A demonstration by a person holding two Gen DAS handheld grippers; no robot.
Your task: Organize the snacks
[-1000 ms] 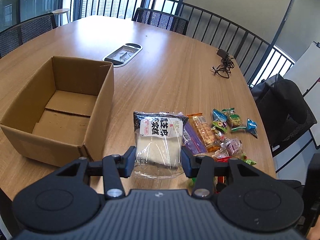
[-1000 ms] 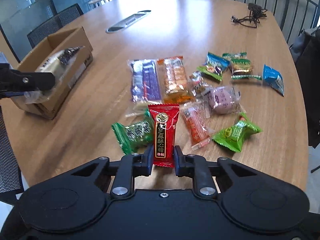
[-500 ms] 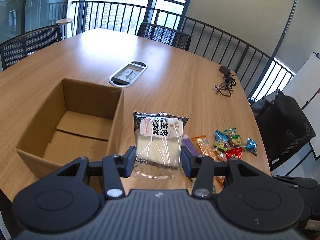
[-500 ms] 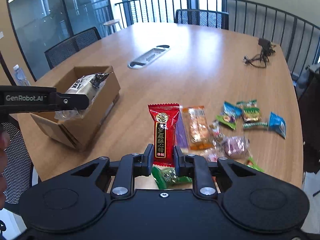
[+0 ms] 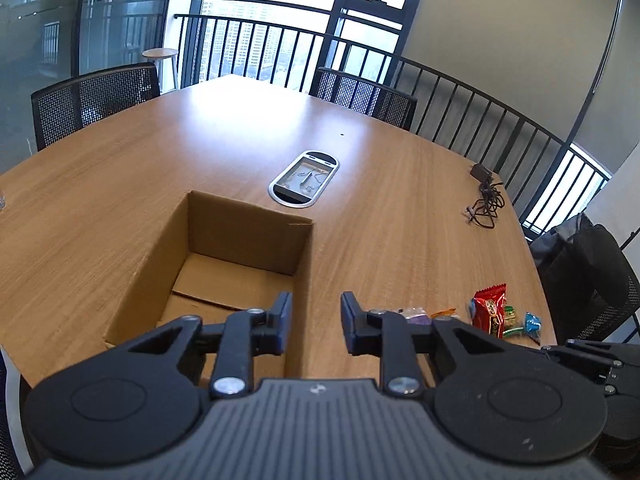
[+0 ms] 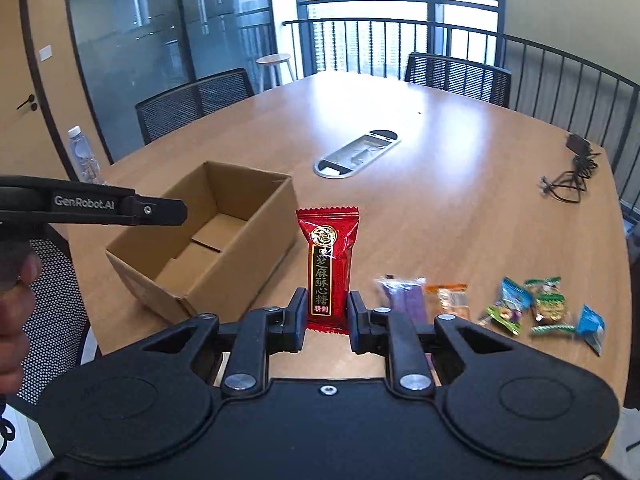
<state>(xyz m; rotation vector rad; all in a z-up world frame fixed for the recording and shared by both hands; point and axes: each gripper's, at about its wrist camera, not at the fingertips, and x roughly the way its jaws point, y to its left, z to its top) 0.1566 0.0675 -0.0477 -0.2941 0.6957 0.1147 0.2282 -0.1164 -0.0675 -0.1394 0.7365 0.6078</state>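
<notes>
A cardboard box [image 5: 244, 236] stands open on the wooden table; it also shows in the right wrist view [image 6: 208, 236]. My left gripper [image 5: 316, 312] is open and empty above the box's near right corner. The white cake packet it held is out of sight. My right gripper [image 6: 328, 312] is shut on a red candy packet [image 6: 328, 256], held upright above the table just right of the box. The red packet shows in the left wrist view [image 5: 490, 310] too. Several loose snacks [image 6: 520, 304] lie on the table at the right.
A cable hatch [image 5: 305, 178] is set in the table beyond the box. A black charger cable [image 5: 484, 204] lies far right. Mesh chairs [image 5: 96, 100] ring the table. A water bottle [image 6: 84, 156] stands at the left edge. A hand [image 6: 16, 300] holds the left gripper [image 6: 120, 210].
My left gripper opened and the white cake packet is gone from it. Both grippers rose and tilted up. My right gripper carried the red packet toward the box.
</notes>
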